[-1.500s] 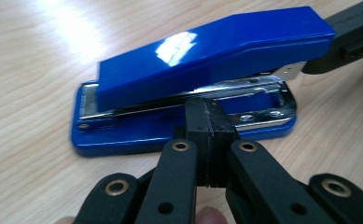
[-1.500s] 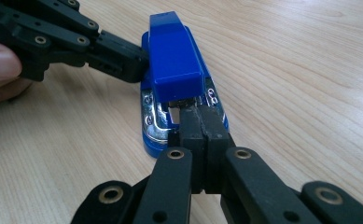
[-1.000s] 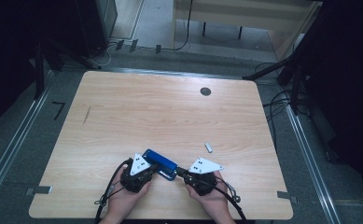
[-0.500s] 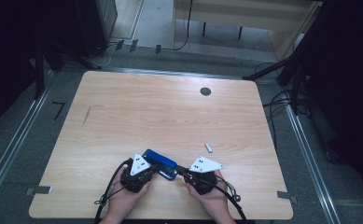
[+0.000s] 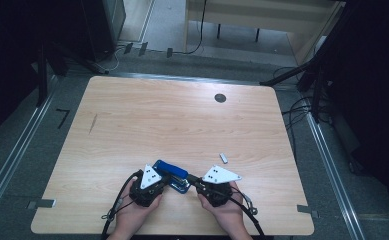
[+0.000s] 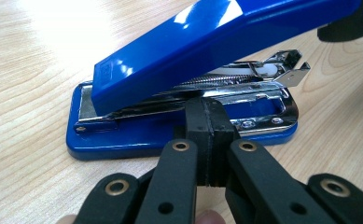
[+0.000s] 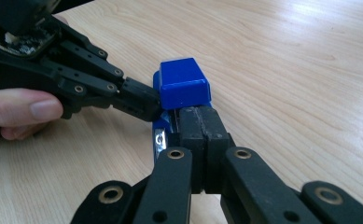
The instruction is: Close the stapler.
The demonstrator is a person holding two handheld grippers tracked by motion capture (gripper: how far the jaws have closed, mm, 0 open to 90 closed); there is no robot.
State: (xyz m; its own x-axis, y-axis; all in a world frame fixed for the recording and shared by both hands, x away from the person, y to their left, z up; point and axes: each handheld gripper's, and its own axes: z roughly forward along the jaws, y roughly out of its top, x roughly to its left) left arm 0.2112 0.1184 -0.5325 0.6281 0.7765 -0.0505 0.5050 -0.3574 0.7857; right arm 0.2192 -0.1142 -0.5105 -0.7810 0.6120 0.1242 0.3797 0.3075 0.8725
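Faintly, an embossed mark shows on the lid end of the one blue stapler (image 6: 179, 60), too blurred to read. It lies near the front edge of the wooden surface (image 5: 182, 125), lid tilted up, between two claws. Left claw (image 6: 206, 114) is closed, tips against its metal side. Right claw (image 7: 198, 122) is closed at its end. One small metal piece (image 5: 224, 158) lies nearby.

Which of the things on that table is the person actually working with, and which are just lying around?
In use:
- blue stapler, its top raised
- left gripper, fingers together against the stapler's side
- right gripper, fingers together at the stapler's end

Lying about:
- small white piece on the table, right of the stapler
- round dark spot near the table's far edge
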